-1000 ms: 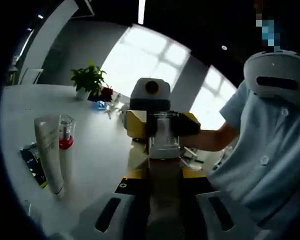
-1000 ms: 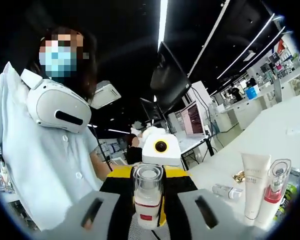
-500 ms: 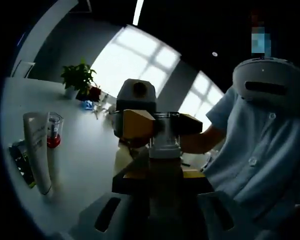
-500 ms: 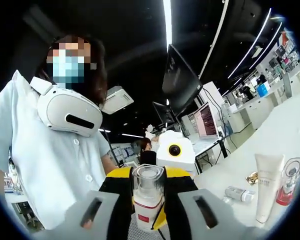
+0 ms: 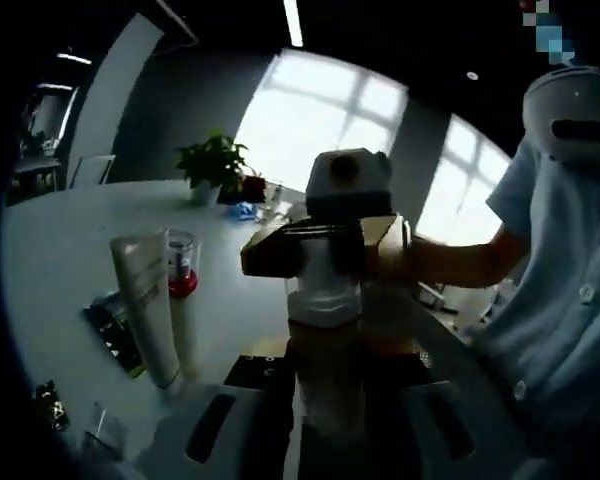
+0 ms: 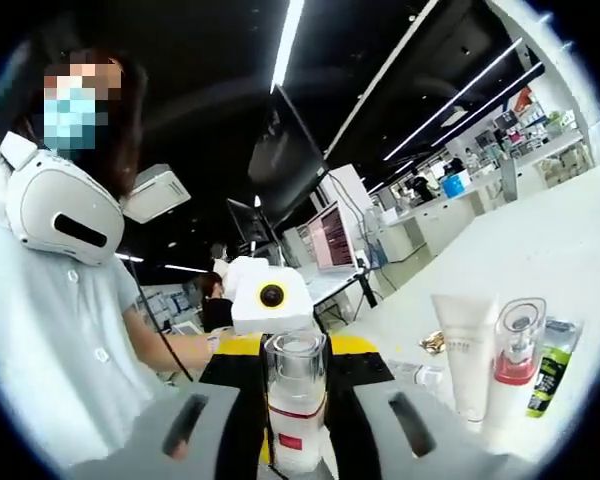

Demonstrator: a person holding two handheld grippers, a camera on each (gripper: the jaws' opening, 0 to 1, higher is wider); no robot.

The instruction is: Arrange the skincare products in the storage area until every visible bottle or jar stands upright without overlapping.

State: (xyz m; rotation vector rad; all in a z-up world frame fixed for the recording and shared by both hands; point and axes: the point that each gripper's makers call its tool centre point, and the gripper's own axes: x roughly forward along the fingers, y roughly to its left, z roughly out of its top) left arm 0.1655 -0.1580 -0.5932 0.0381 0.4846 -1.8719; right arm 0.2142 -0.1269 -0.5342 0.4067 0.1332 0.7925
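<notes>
A small white bottle with a clear cap and a red label is held in the air between both grippers, which face each other. My right gripper is shut on its lower body, and the yellow left gripper sits right behind it. In the left gripper view the same bottle stands in my left gripper, while the right gripper clamps it near the top. On the white table a white tube and a clear pump bottle with a red band stand upright, side by side.
A green and black sachet lies beside the white tube and pump bottle. A small tube lies flat behind them. A potted plant stands far back. A person in a light blue shirt is close by.
Both views have swung with the hands, so the table items now sit closer to the centre. The white bottle stays held between the two grippers.
</notes>
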